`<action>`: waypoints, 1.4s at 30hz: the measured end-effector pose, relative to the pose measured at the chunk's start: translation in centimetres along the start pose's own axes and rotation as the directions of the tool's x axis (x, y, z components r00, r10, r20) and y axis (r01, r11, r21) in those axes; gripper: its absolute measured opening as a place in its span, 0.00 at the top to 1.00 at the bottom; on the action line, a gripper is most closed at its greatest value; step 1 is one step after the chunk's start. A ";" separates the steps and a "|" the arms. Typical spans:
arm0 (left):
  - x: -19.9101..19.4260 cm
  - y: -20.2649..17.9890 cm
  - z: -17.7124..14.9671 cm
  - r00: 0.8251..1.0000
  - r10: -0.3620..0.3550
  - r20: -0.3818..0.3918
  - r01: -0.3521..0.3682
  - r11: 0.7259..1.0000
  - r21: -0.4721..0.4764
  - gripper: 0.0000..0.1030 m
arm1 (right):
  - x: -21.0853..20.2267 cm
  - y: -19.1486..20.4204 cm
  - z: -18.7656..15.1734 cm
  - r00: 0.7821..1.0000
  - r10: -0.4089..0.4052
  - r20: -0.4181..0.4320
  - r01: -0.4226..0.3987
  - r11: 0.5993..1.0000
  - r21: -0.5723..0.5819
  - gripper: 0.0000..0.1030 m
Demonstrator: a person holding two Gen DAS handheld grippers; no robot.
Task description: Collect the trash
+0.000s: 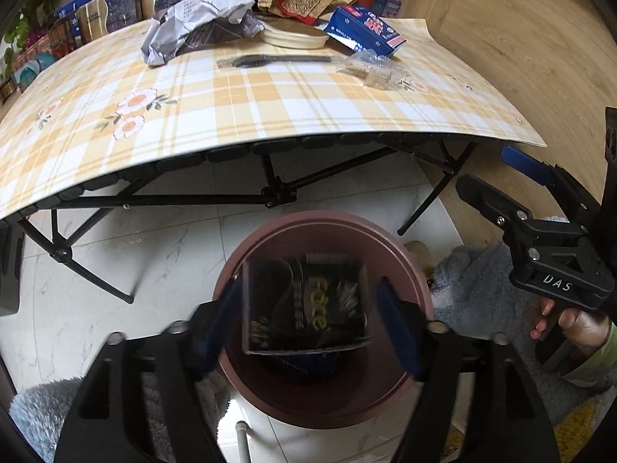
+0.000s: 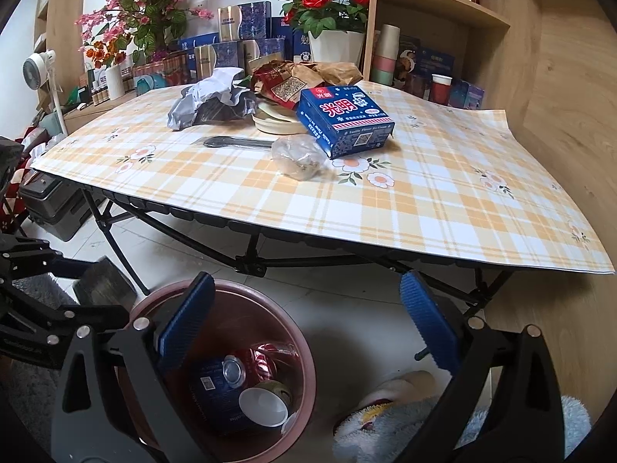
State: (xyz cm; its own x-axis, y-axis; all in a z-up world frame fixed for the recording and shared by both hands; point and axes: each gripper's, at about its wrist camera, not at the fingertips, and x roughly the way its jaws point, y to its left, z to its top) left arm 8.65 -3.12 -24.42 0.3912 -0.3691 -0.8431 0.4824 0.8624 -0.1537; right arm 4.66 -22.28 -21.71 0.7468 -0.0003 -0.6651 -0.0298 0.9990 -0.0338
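Black "face" packet (image 1: 306, 305) drops between left hand-held gripper's (image 1: 308, 322) parted pads; right's (image 2: 306, 322) gapes.

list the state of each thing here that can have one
left tool: open, black box between its fingers, over the bin
black box: blurred, above the bin mouth
right tool: open, empty
bin: upright on the floor, partly filled with cans and a carton
blue carton: closed, on the table
grey bag: crumpled, on the table
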 end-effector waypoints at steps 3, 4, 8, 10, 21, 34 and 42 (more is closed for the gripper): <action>-0.6 0.1 0.1 1.000 0.002 0.024 -0.002 1.000 -0.002 0.21 | 0.0 0.0 0.0 1.000 -0.002 -0.003 0.002 1.000 0.005 0.06; -0.7 0.1 0.2 1.000 0.004 0.030 -0.004 1.000 -0.004 0.19 | 0.0 0.0 -0.1 1.000 -0.003 -0.004 0.003 1.000 0.006 0.06; -1.5 0.6 0.4 0.998 0.016 0.063 -0.014 0.999 -0.035 0.15 | 0.2 0.1 -0.1 1.000 0.001 -0.012 -0.001 1.000 0.004 0.06; -1.9 1.1 0.5 0.996 0.023 0.085 -0.018 0.998 -0.063 0.15 | 0.2 0.1 -0.2 1.000 0.002 -0.016 -0.002 1.000 0.003 0.06; -7.4 5.1 0.2 0.924 0.161 0.348 -0.053 0.952 -0.301 0.14 | -0.3 0.3 1.1 0.999 0.043 0.012 -0.042 0.999 -0.025 0.06; -9.8 7.3 1.5 0.870 0.277 0.408 -0.134 0.929 -0.344 0.07 | -0.3 -0.9 5.4 1.000 -0.001 0.009 0.001 1.000 0.006 0.06; -10.7 8.6 4.3 0.868 0.294 0.399 -0.164 0.930 -0.328 0.06 | 0.7 -2.8 8.5 0.999 0.020 0.049 -0.020 1.000 -0.012 0.06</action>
State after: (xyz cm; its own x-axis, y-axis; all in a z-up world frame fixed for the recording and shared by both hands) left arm 12.03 6.73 -14.51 0.7944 -0.2054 -0.5715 0.1274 0.9765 -0.1739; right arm 10.90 -24.67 -15.77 0.7779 0.0220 -0.6280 -0.0526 0.9982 -0.0302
